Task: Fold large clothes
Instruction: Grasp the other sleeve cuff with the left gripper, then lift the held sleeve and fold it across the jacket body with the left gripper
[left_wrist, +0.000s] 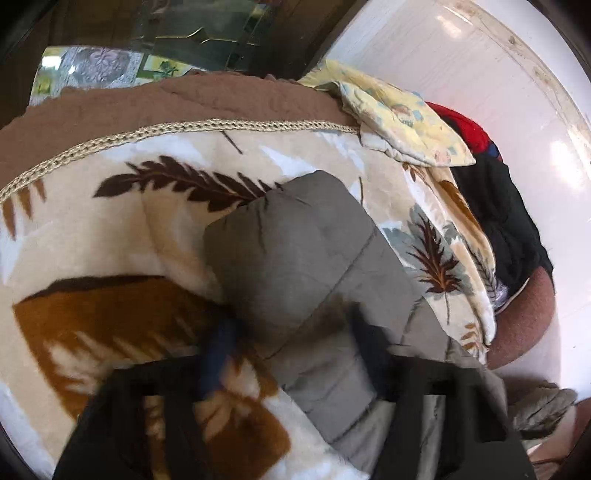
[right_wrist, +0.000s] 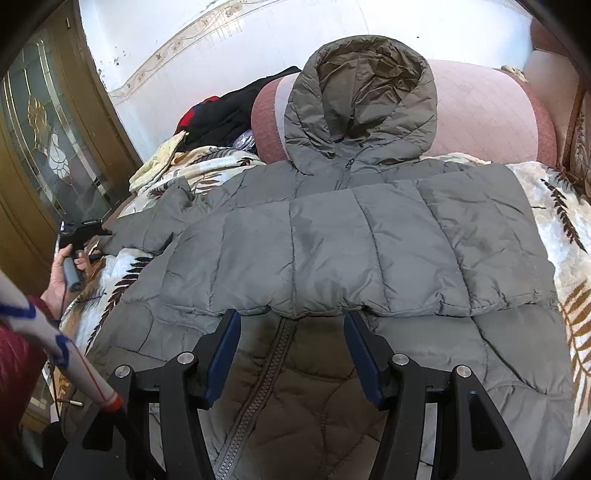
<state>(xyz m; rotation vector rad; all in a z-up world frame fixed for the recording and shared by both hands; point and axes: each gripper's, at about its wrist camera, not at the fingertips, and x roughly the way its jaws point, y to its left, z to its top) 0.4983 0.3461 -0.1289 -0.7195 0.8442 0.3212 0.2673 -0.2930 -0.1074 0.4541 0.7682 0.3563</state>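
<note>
Left wrist view: one left gripper (left_wrist: 291, 325), blurred, jaws astride one grey sleeve (left_wrist: 295, 243) at centre; grip cannot be told. One leaf-print blanket (left_wrist: 110, 206).

Right wrist view: one right gripper (right_wrist: 291, 325), jaws apart, empty, lower centre; one grey hooded puffer jacket (right_wrist: 369, 236) spread mid-frame; one hand (right_wrist: 61, 277) at left.

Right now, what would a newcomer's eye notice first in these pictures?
The grey puffer jacket fills the middle, spread on a leaf-patterned blanket, its hood propped against a pink bolster. The right tool hovers at its folded sleeve; the left tool is at the other sleeve.
</note>
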